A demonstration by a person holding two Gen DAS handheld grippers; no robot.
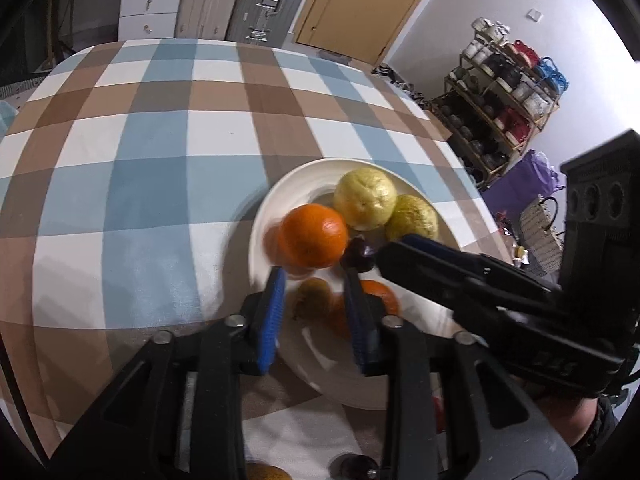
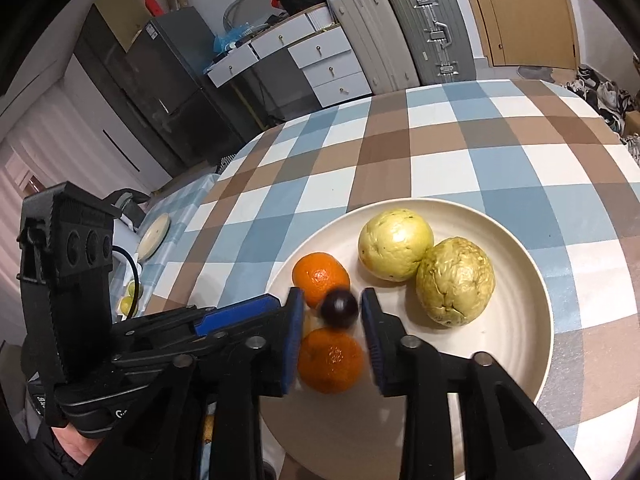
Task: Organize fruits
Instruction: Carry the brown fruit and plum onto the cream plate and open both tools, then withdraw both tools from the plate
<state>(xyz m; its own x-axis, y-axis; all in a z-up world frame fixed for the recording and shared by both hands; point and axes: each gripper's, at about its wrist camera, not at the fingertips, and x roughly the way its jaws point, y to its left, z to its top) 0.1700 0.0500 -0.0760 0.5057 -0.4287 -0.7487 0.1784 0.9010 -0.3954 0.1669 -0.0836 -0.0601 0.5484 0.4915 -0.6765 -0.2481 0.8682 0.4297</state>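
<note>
A cream plate [image 1: 304, 184] [image 2: 516, 332] on the checked tablecloth holds two yellow-green guavas [image 1: 366, 198] [image 2: 394, 244], [image 1: 412, 218] [image 2: 456, 282], two oranges, a dark plum and a brownish fruit [image 1: 314, 300]. My left gripper [image 1: 314, 276] is open over the plate's near side; one orange [image 1: 314, 236] lies just past its tips, blurred. My right gripper [image 2: 330, 300] is open, its blue pads either side of the plum [image 2: 339, 309] [image 1: 358, 258], apart from it. The second orange [image 2: 330, 360] [image 1: 380, 294] lies between the right fingers, the first orange [image 2: 320, 274] beyond them.
The tablecloth [image 1: 160, 140] stretches far and left of the plate. More fruit lies at the bottom of the left wrist view [image 1: 356, 466], partly hidden. Each gripper's body shows in the other's view [image 1: 520, 300] [image 2: 120, 320]. Suitcases [image 2: 424, 28], drawers and a shelf rack [image 1: 500, 100] stand beyond.
</note>
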